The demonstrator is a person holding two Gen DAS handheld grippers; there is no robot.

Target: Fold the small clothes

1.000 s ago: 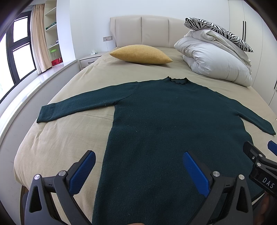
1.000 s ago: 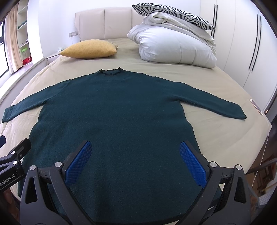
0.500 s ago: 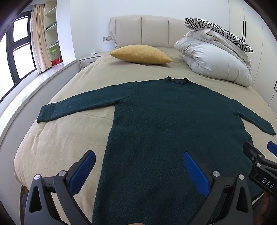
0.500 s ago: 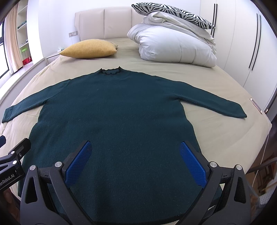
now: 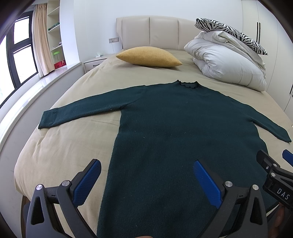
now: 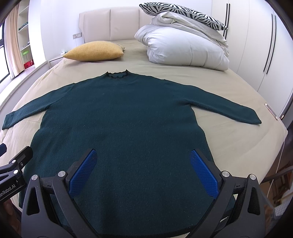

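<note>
A dark green long-sleeved sweater (image 5: 179, 128) (image 6: 119, 119) lies flat on the beige bed, collar toward the headboard and both sleeves spread out. My left gripper (image 5: 146, 172) hovers open over the sweater's lower left edge, one blue pad over the sheet and one over the knit. My right gripper (image 6: 142, 163) hangs open above the lower right part of the sweater's body. Neither holds anything. The hem is hidden under the gripper frames. The right gripper (image 5: 271, 166) shows at the right edge of the left wrist view.
A yellow cushion (image 5: 149, 56) (image 6: 95, 50) lies near the headboard, with a folded white duvet (image 6: 185, 47) and a zebra pillow (image 6: 181, 11) beside it. A window ledge (image 5: 36, 86) runs along the left, wardrobes (image 6: 256, 45) on the right. A phone (image 6: 271, 111) lies at the bed's right edge.
</note>
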